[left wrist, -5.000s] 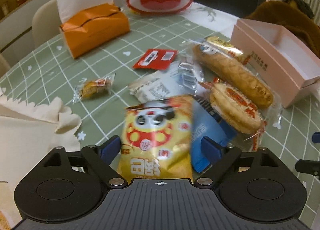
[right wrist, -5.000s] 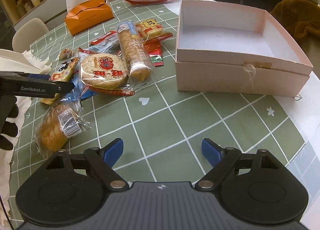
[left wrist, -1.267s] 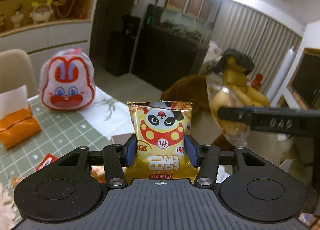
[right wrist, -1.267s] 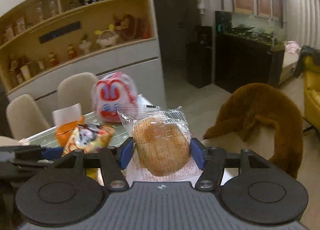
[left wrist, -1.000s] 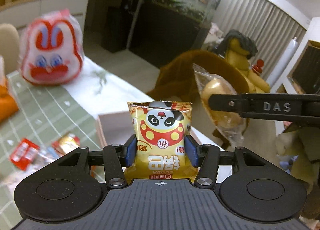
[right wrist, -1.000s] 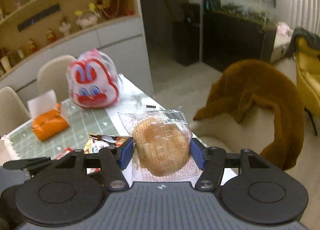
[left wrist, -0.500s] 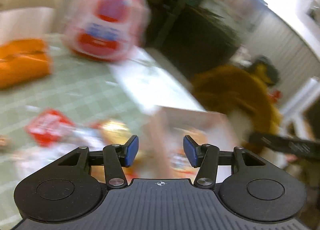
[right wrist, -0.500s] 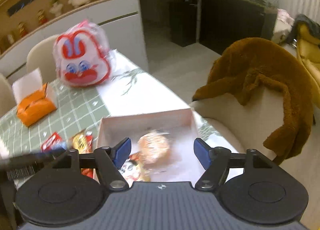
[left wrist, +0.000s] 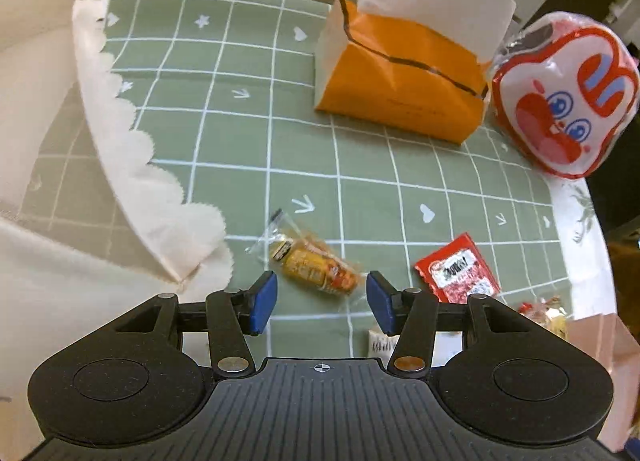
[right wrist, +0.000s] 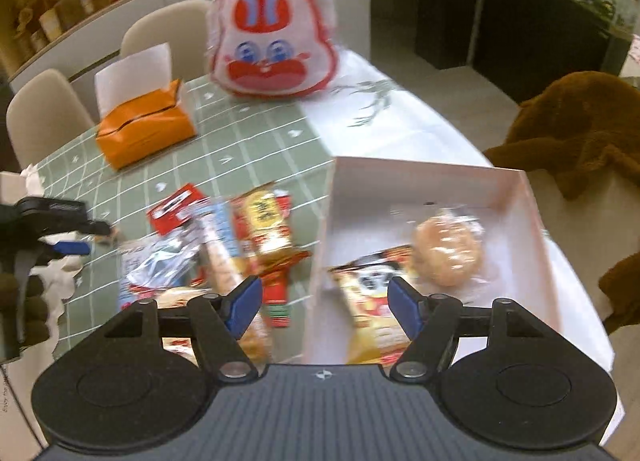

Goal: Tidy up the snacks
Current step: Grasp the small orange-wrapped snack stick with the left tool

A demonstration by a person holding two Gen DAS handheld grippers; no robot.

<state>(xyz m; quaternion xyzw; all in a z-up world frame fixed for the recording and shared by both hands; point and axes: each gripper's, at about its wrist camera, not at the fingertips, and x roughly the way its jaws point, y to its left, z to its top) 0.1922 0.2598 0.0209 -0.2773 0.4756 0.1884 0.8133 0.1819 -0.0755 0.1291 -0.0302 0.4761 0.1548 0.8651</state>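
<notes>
My left gripper (left wrist: 319, 303) is open and empty, just above a small yellow snack in clear wrap (left wrist: 316, 269) on the green checked tablecloth; a red sachet (left wrist: 458, 275) lies to its right. My right gripper (right wrist: 325, 305) is open and empty over the left wall of the pink box (right wrist: 532, 205). Inside the box lie a wrapped round bun (right wrist: 448, 247) and the yellow panda snack bag (right wrist: 374, 301). A pile of snack packs (right wrist: 240, 245) lies left of the box. The left gripper shows in the right wrist view (right wrist: 60, 229).
An orange tissue box (left wrist: 404, 89) and a rabbit-face bag (left wrist: 564, 97) stand at the far side of the table. A cream scalloped cloth (left wrist: 100, 181) covers the left. A brown plush throw (right wrist: 580, 133) hangs on a chair right of the box.
Both grippers let go of their loads: the panda bag and the bun now lie in the pink box. My left gripper has swung left and down over the small yellow snack.
</notes>
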